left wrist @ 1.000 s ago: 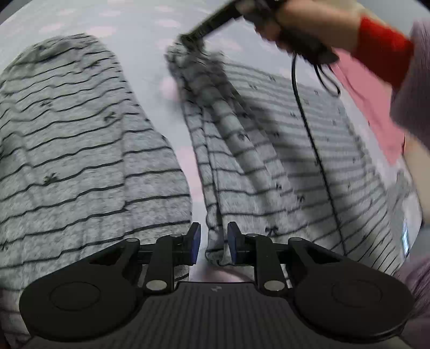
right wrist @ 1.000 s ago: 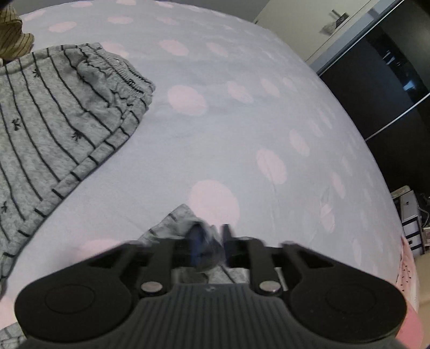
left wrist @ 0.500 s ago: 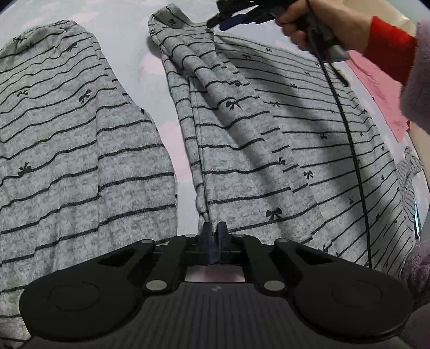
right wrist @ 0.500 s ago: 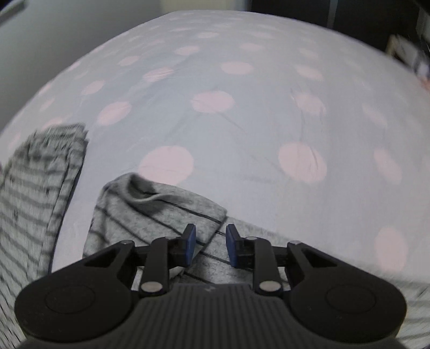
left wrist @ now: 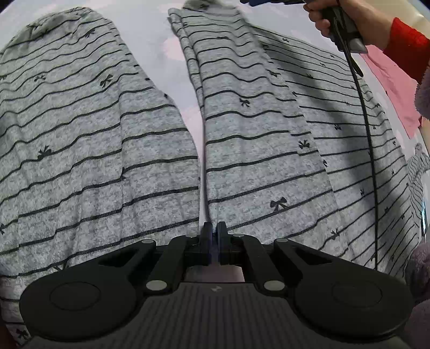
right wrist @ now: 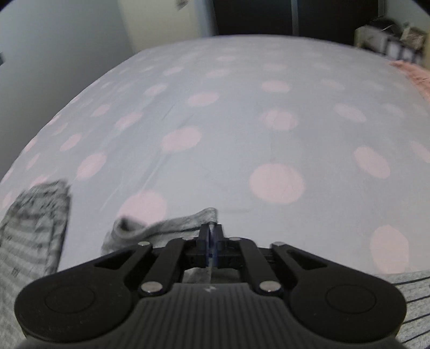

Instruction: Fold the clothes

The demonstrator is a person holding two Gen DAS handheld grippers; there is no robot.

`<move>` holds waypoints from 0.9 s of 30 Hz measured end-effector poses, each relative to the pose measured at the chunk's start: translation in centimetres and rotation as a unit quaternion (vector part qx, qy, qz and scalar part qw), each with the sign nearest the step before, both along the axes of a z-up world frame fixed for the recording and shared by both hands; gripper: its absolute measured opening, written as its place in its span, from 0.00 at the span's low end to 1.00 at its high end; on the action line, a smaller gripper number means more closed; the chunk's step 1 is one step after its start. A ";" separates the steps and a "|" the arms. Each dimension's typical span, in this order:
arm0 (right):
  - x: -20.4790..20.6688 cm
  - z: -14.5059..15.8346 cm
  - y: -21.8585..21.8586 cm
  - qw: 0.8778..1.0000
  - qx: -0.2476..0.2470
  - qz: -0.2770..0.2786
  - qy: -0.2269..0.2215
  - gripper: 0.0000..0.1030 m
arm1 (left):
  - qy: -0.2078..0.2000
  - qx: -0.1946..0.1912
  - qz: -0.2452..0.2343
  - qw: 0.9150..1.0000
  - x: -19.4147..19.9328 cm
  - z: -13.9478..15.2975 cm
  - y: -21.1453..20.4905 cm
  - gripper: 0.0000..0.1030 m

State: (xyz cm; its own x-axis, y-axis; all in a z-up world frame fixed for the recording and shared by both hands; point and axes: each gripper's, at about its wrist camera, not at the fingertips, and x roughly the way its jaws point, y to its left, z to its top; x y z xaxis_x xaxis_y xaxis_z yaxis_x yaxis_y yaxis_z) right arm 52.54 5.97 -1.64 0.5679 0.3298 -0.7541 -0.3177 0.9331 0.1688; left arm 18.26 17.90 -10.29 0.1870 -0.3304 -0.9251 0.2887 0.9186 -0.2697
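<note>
Both claws are pinched down on the same grey striped garment [left wrist: 258, 128], which lies spread on a spotted bedsheet [right wrist: 242, 120].

Left claw [left wrist: 214, 232]: jaws together, clamped on the near edge of the folded strip of fabric, right at its tips. That strip runs straight away from the claw up the middle of the left wrist view. To the claw's left lies a second wide panel [left wrist: 80, 139] of the same striped knit, with a thin gap of sheet between the two. To its right the fabric lies flatter and spreads out wide.

Right claw [right wrist: 211, 233]: its jaws have just been closing, and now they grip a fold of the grey cloth's far end, which bunches up to the left of the tips. Ahead of it there's only sheet. In the left wrist view a hand [left wrist: 346, 18] holds this claw at the far end of the strip, a black cable [left wrist: 372, 150] trailing down from it. Pink cloth [left wrist: 395, 88] sits off to the right.
</note>
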 end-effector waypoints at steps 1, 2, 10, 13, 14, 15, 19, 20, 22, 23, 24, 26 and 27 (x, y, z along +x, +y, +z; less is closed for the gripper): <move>-0.4 0.2 -0.3 1.000 -0.003 0.002 -0.009 0.27 | -0.001 0.001 -0.002 1.000 0.0 0.1 -0.1 0.01; -0.8 0.3 -0.6 1.000 -0.008 0.002 -0.013 0.33 | -0.002 0.002 -0.001 1.000 0.0 0.1 -0.3 0.01; -1.2 1.7 0.0 0.999 0.026 0.035 0.013 0.33 | 0.002 0.013 -0.007 1.000 0.2 0.0 -0.7 0.01; -1.4 2.1 2.9 0.997 0.039 0.063 0.017 0.36 | 0.003 0.010 -0.007 1.000 0.2 -0.2 -0.6 0.02; -1.3 1.9 3.9 0.997 0.043 0.068 0.019 0.38 | 0.003 0.010 -0.008 1.000 0.2 -0.3 -0.6 0.02; -1.2 1.6 4.9 0.996 0.046 0.072 0.022 0.40 | 0.004 0.010 -0.008 1.000 0.2 -0.3 -0.6 0.02; -0.3 -0.3 8.2 0.995 0.050 0.072 0.042 0.40 | 0.005 0.011 -0.013 1.000 0.3 -0.4 -0.7 0.01; 0.0 -1.0 8.9 0.996 0.040 0.067 0.044 0.40 | 0.005 0.011 -0.015 1.000 0.3 -0.4 -0.7 0.01; 0.4 -2.3 9.9 0.997 0.014 0.063 0.045 0.16 | 0.007 0.008 -0.016 1.000 0.2 -0.6 -0.4 0.02; 0.6 -2.8 10.3 0.997 0.000 0.060 0.045 0.02 | 0.008 0.009 -0.018 1.000 0.2 -0.6 -0.4 0.02; 0.8 -3.1 10.5 0.997 -0.005 0.059 0.041 0.00 | 0.009 0.010 -0.019 1.000 0.1 -0.5 -0.4 0.01; 0.8 -2.6 10.6 0.998 0.017 0.061 0.009 0.00 | 0.010 0.012 -0.019 1.000 0.1 -0.4 -0.4 0.01; 0.8 -2.1 10.6 0.997 0.035 0.065 -0.010 0.00 | 0.011 0.012 -0.019 1.000 0.1 -0.4 -0.4 0.01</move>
State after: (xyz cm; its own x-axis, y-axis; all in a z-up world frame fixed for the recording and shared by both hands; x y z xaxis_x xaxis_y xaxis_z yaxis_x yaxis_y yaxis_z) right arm 53.34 16.58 -3.70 0.5324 0.4521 -0.7156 -0.4388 0.8704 0.2233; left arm 18.36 17.50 -10.65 0.1553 -0.3140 -0.9366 0.3173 0.9138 -0.2537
